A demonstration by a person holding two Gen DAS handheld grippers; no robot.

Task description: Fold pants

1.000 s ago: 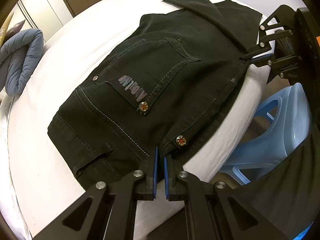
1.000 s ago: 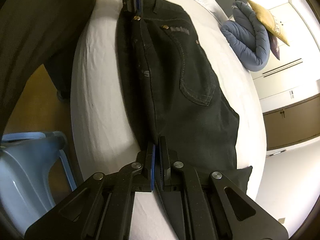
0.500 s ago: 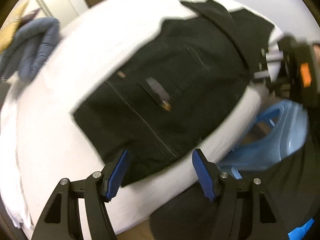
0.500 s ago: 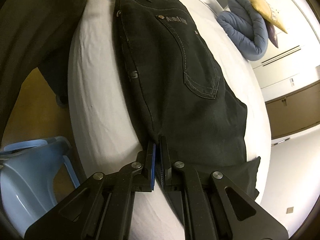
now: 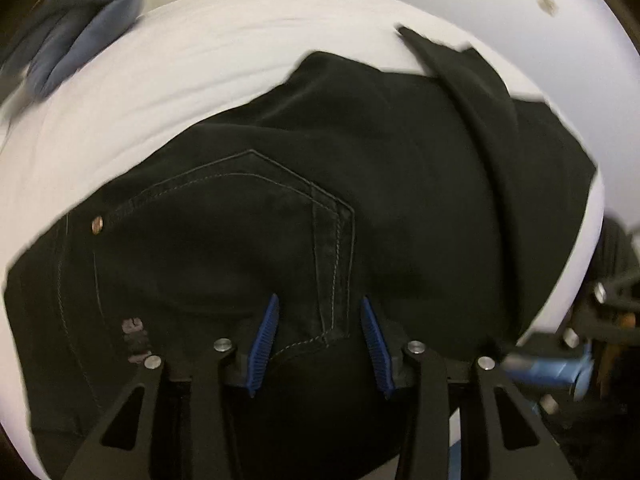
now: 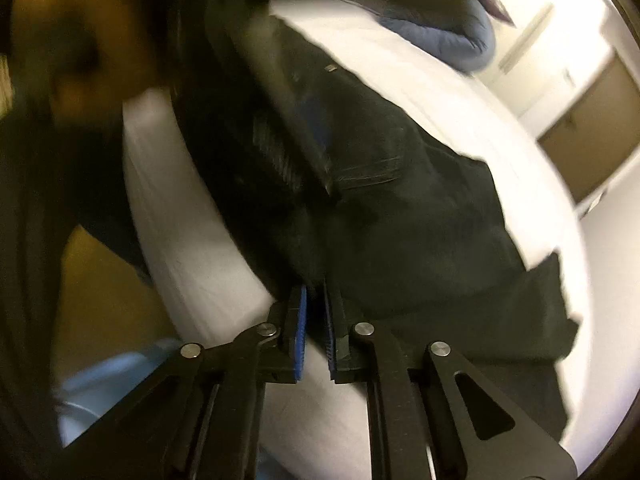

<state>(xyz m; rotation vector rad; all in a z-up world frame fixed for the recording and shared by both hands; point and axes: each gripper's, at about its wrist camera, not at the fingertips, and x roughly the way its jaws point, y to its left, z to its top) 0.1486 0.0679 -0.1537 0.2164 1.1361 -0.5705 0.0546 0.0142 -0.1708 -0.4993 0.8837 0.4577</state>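
Black jeans [image 5: 360,200] lie flat on a white bed [image 5: 200,60], folded lengthwise, back pocket up. My left gripper [image 5: 320,312] is open and sits low over the pocket's corner, with cloth between its blue pads [image 5: 264,332]. My right gripper [image 6: 315,298] is nearly closed at the jeans' near edge [image 6: 400,220]; whether its pads still pinch the cloth is unclear. The right gripper also shows blurred at the right edge of the left wrist view [image 5: 600,320]. A folded-over leg end [image 6: 520,300] lies to the right.
A blue-grey quilt [image 5: 76,28] lies at the bed's far side, also in the right wrist view [image 6: 440,28]. A light blue plastic stool [image 6: 100,380] stands beside the bed. Cupboards [image 6: 592,112] line the wall. A dark blurred shape [image 6: 240,60] crosses the upper left.
My left gripper let go of the waistband, opened, and moved forward over the back pocket. My right gripper has loosened slightly at the jeans' edge, and both views are motion-blurred.
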